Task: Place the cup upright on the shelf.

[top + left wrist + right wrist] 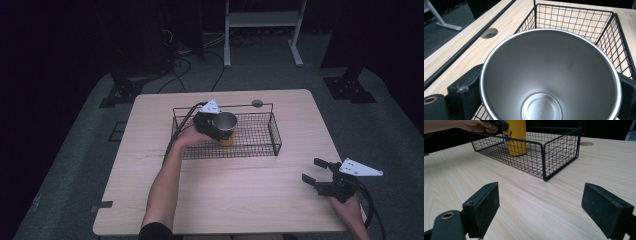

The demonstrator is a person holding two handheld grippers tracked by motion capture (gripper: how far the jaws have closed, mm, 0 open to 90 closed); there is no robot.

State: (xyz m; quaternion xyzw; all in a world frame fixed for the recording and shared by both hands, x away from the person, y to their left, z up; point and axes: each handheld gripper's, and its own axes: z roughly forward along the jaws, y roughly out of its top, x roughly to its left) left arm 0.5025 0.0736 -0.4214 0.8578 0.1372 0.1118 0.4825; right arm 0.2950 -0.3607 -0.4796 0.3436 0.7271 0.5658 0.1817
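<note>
Two grippers work over a pale wooden tabletop [225, 200]. On the left, the left gripper [216, 127] reaches into a black wire basket [260, 142] that sits toward the far middle of the tabletop. Its fingers [465, 87] are closed on a cup [226, 129] with a yellow outside and a bare metal inside, one finger on each side of the rim. The cup stands upright on the basket's mesh floor, in the left half of the basket, near the far wall. In the left gripper view, the cup's shiny inside opens toward the camera, with the basket's wire walls behind it. A round hole [257, 103] in the tabletop lies just beyond the basket. Off to the right, near the front edge, the right gripper [316, 172] hovers low over bare wood, well apart from the basket, its fingers [484, 205] spread wide and holding nothing.
</note>
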